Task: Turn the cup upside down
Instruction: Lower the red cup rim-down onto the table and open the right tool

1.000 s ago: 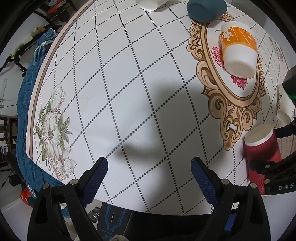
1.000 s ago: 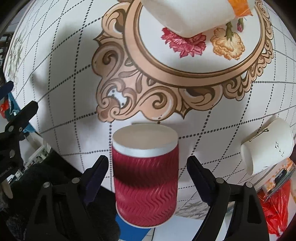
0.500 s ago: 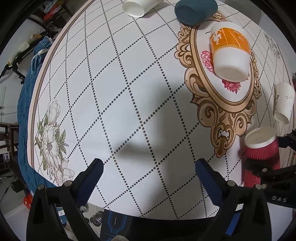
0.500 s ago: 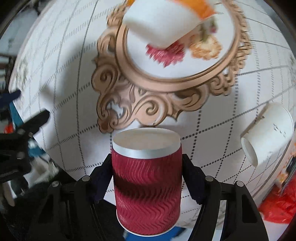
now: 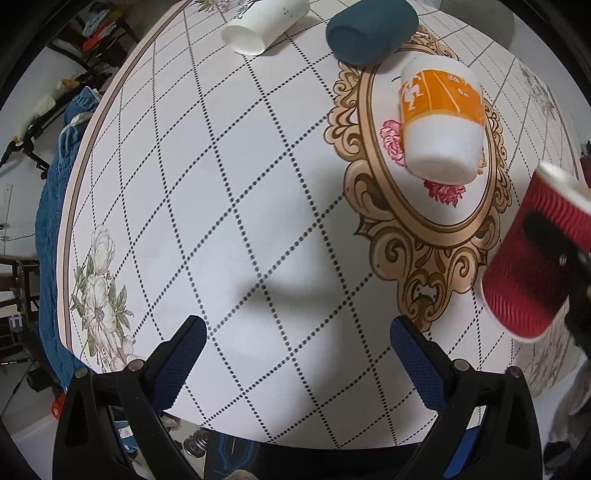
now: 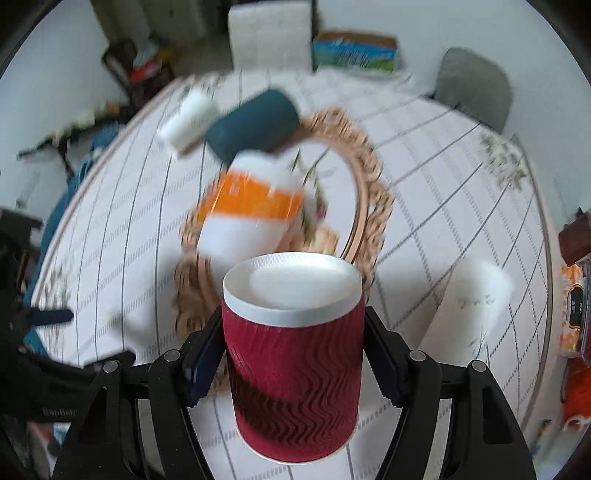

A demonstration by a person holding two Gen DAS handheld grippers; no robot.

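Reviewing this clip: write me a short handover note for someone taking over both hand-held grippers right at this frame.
Right hand-held gripper: shut on the red cup, gripping its ribbed sides. The cup is lifted off the table and tilted in the left wrist view.

Left hand-held gripper: open, empty, hovering over the table's near edge.

Also on the table: orange-and-white cup, dark blue cup and two white cups, all lying on their sides.

Done: red cup grasped and raised.

Left: finish turning it over, set it down on a bare spot, release.
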